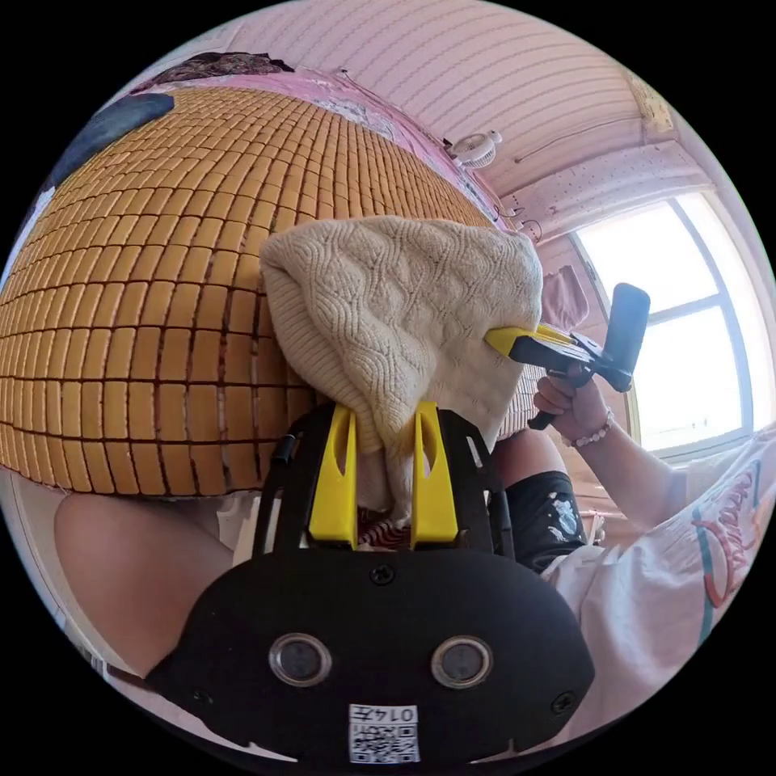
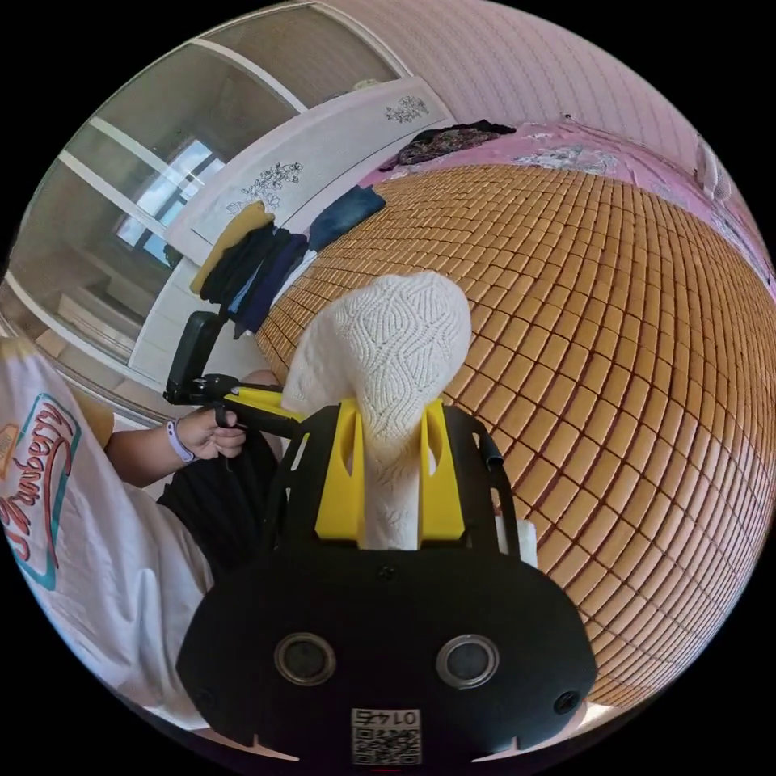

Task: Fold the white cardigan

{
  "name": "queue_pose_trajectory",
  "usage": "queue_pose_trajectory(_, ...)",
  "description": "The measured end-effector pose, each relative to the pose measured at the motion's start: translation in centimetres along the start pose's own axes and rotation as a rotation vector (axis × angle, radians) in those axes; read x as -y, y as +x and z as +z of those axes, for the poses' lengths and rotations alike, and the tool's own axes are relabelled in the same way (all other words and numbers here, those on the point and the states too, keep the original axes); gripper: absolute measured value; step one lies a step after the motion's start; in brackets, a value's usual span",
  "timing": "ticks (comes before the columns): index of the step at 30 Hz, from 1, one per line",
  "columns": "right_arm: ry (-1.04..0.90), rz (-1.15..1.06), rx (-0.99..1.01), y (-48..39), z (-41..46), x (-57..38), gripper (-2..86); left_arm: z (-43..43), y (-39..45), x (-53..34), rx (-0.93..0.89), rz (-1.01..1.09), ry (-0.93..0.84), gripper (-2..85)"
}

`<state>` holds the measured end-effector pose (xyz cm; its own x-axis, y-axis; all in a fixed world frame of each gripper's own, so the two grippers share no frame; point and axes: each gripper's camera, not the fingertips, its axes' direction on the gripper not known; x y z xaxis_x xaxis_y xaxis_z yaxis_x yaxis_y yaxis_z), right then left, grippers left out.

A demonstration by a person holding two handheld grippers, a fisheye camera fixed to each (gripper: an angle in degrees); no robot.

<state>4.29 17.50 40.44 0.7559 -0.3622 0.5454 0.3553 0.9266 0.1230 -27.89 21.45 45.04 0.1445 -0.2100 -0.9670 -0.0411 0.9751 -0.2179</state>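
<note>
Cardigan (image 1: pixel 404 323) hung bunched above mat (image 1: pixel 145 323), near its edge. Left gripper (image 1: pixel 385 473) and right gripper (image 2: pixel 390 477) each clamped knit. Advice: spread grippers apart, lower flat onto mat before folding.

Cardigans: one, a white cable-knit cardigan (image 1: pixel 404 315)
Grippers: two, the left gripper (image 1: pixel 385 420) and the right gripper (image 2: pixel 391 420)
Bamboo mats: one, the mat (image 2: pixel 630 339)
Fans: one, a small white fan (image 1: pixel 477 149)
Piles of folded clothes: one, the clothes pile (image 2: pixel 250 267)
Windows: one, the window (image 1: pixel 687 315)
</note>
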Motion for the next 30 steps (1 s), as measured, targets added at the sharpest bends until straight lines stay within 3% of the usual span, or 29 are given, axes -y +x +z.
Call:
queue_pose_trajectory(6, 0.009, -0.296, 0.122, -1.9, 1.5, 11.8, 10.3, -7.0, -2.5, 1.2, 0.149, -0.031, 0.298, 9.6)
queue_pose_trajectory(13, 0.14, -0.507, 0.267, -4.7, 4.0, 34.0, 10.6, -19.7, -7.2, 12.5, 0.395, -0.012, 0.58, 10.0)
queue_pose_trajectory(18, 0.1, -0.278, 0.233, -5.2, 9.0, 52.7, 13.3, -25.7, -13.7, 19.6, 0.434, -0.216, 0.624, 7.9)
queue_pose_trajectory(20, -0.014, -0.141, 0.175, -4.4, 12.8, 56.8, 15.3, -24.7, -13.0, 17.2, 0.34, -0.094, 0.581, 4.1)
queue_pose_trajectory(24, -0.131, -0.065, 0.126, -3.5, 18.0, 52.8, 14.1, -19.0, -8.5, 8.4, 0.332, 0.168, 0.546, 0.4)
queue_pose_trajectory(27, -0.201, -0.163, 0.039, -2.2, 18.4, 41.9, 11.6, -12.9, -5.9, 0.4, 0.341, 0.241, 0.513, -0.7)
queue_pose_trajectory(30, -0.296, -0.177, -0.1, -0.4, 15.0, 27.3, 9.3, -6.8, -3.1, -6.2, 0.225, 0.325, 0.429, -0.9)
